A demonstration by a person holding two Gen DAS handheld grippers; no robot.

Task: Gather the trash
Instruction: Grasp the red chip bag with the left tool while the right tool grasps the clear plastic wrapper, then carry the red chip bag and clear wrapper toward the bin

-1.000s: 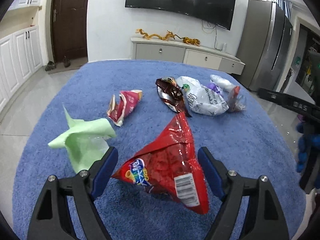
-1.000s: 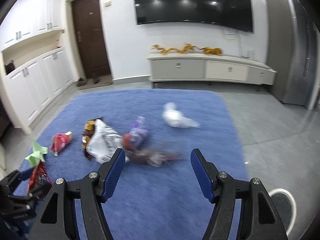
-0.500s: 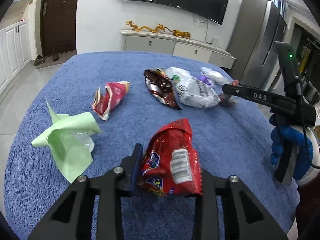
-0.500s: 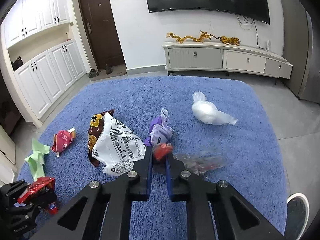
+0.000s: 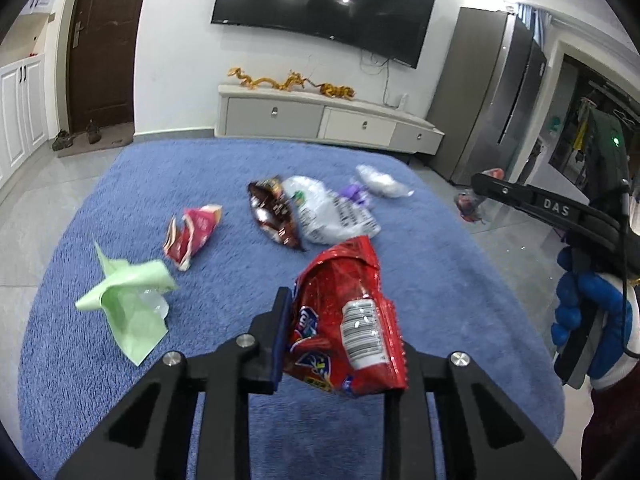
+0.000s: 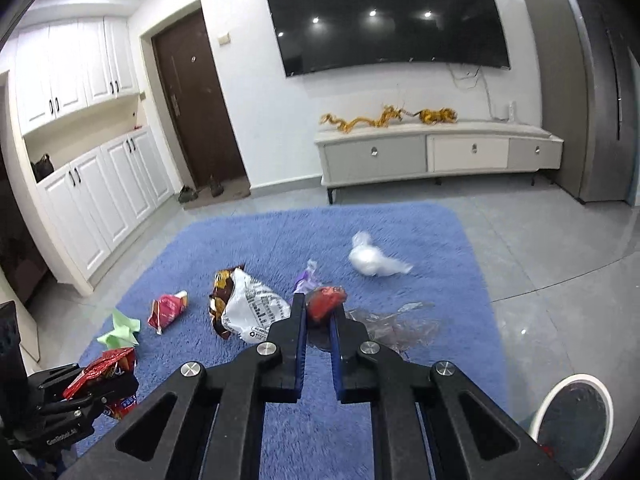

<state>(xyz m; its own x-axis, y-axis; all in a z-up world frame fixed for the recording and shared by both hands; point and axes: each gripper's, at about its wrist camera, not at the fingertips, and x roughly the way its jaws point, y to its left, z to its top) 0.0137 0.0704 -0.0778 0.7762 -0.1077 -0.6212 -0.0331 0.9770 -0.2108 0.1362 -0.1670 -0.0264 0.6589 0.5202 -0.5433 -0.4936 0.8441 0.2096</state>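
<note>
My left gripper (image 5: 340, 340) is shut on a crumpled red snack bag (image 5: 344, 312), held up off the blue rug (image 5: 240, 168). Its right finger is hidden behind the bag. In the right wrist view my right gripper (image 6: 318, 312) is shut on a clear wrapper with a red end (image 6: 326, 300). The wrapper's clear tail (image 6: 396, 324) hangs to the right, above the rug's edge. Still on the rug lie a green paper (image 5: 128, 300), a small pink bag (image 5: 192, 236), a brown bag (image 5: 272, 216), a white printed bag (image 5: 332, 216), a purple wrapper (image 5: 358, 194) and a white plastic wad (image 5: 380, 182).
A white-rimmed bin (image 6: 548, 400) stands on the grey floor at the lower right of the right wrist view. A low TV cabinet (image 6: 440, 152) lines the far wall, white cupboards (image 6: 100, 200) the left. A blue-gloved hand (image 5: 584, 312) holds the right gripper.
Both grippers went from open to shut, the left on the red snack bag and the right on the clear wrapper. Both have since lifted their pieces off the rug.
</note>
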